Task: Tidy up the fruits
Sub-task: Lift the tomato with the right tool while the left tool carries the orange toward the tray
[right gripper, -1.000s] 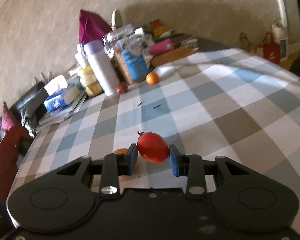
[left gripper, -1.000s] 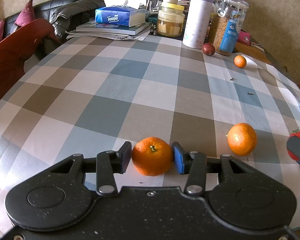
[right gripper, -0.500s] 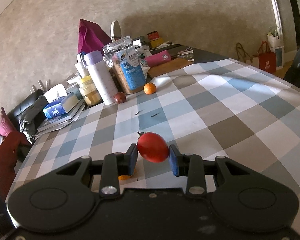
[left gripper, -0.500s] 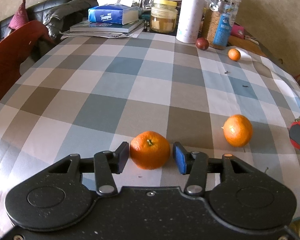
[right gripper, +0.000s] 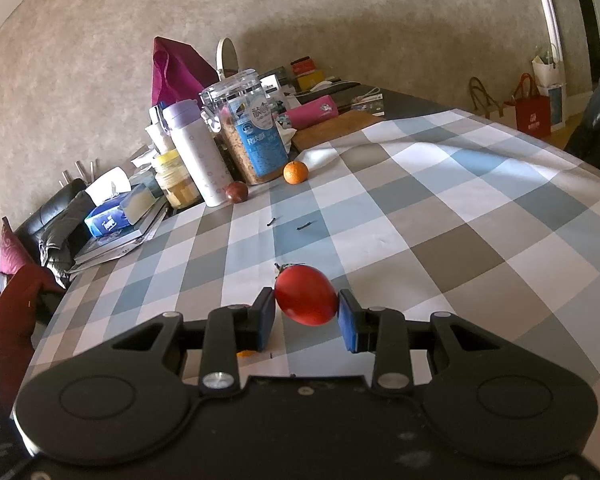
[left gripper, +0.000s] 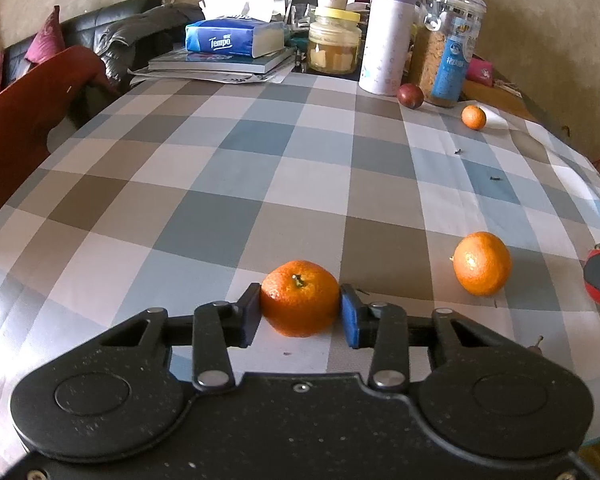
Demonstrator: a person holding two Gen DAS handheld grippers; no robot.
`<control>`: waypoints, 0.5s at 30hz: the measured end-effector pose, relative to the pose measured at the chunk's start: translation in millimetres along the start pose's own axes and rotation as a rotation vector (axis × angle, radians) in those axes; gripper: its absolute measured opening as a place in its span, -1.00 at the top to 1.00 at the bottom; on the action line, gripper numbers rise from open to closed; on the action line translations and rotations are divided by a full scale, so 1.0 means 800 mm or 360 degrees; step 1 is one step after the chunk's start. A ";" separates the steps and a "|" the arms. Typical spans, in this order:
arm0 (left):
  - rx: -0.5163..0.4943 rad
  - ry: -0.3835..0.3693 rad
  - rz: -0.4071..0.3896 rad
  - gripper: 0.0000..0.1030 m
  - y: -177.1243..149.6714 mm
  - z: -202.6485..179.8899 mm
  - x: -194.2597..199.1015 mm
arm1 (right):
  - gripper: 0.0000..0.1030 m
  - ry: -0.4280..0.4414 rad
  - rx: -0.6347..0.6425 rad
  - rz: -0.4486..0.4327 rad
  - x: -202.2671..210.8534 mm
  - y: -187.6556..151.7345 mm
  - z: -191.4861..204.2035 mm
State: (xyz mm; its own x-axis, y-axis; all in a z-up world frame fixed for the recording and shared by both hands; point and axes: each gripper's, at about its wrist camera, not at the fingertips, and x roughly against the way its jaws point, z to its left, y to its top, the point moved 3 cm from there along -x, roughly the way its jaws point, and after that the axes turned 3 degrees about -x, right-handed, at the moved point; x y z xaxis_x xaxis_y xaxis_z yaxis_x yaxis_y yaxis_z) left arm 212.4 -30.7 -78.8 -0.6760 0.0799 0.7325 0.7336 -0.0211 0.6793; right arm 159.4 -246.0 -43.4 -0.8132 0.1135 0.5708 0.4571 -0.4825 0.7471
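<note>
1. Left gripper (left gripper: pixel 300 314) having just been closing, now pinching mandarin (left gripper: pixel 299 298) still sitting on the tablecloth (left gripper: pixel 204 208), presumably for lifting.
2. Right gripper (right gripper: pixel 306 316) pinching red tomato (right gripper: pixel 306 300) above the cloth, seemingly awaiting placement.
3. Lying loose: second mandarin (left gripper: pixel 482 263), small mandarin (left gripper: pixel 473 117), dark fruit (left gripper: pixel 410 96).
4. Crowding the far edge: jar (left gripper: pixel 446 46), flask (left gripper: pixel 388 32), tissue box (left gripper: pixel 232 38); sofa (left gripper: pixel 100 36) standing beyond.

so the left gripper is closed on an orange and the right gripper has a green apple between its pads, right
Not quite. The left gripper is closed on an orange, but the right gripper holds a red tomato, not a green apple, as the right wrist view shows.
</note>
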 end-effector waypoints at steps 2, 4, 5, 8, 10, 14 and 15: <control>0.0017 0.0007 -0.0004 0.06 0.002 0.002 0.001 | 0.31 -0.0009 0.0004 -0.0002 0.000 -0.001 0.000; 0.0043 0.0019 -0.0029 0.06 0.007 0.005 0.006 | 0.31 -0.0013 0.0013 -0.0010 0.001 -0.001 0.001; 0.0062 0.0017 -0.0050 0.06 0.010 0.008 0.011 | 0.31 -0.0016 0.0018 -0.0014 0.001 -0.001 0.001; 0.0102 0.0010 -0.0089 0.06 0.016 0.013 0.027 | 0.31 -0.0023 0.0034 -0.0023 0.002 -0.002 0.003; 0.0106 0.0024 -0.0084 0.06 0.018 0.015 0.038 | 0.31 -0.0026 0.0049 -0.0024 0.002 -0.004 0.004; 0.0102 0.0016 -0.0049 0.06 0.009 0.019 0.065 | 0.31 -0.0027 0.0082 -0.0025 0.002 -0.005 0.007; 0.0106 0.0004 -0.0039 0.06 0.006 0.019 0.071 | 0.31 -0.0027 0.0088 -0.0026 0.002 -0.006 0.008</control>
State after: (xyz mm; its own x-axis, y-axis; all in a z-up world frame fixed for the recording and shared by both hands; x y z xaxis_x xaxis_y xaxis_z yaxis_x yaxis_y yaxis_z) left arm 178.6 -10.7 -34.2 -0.6941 0.0772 0.7158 0.7196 0.0471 0.6927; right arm 158.1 -238.4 -43.7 -0.8147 0.1358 0.5638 0.4636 -0.4315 0.7739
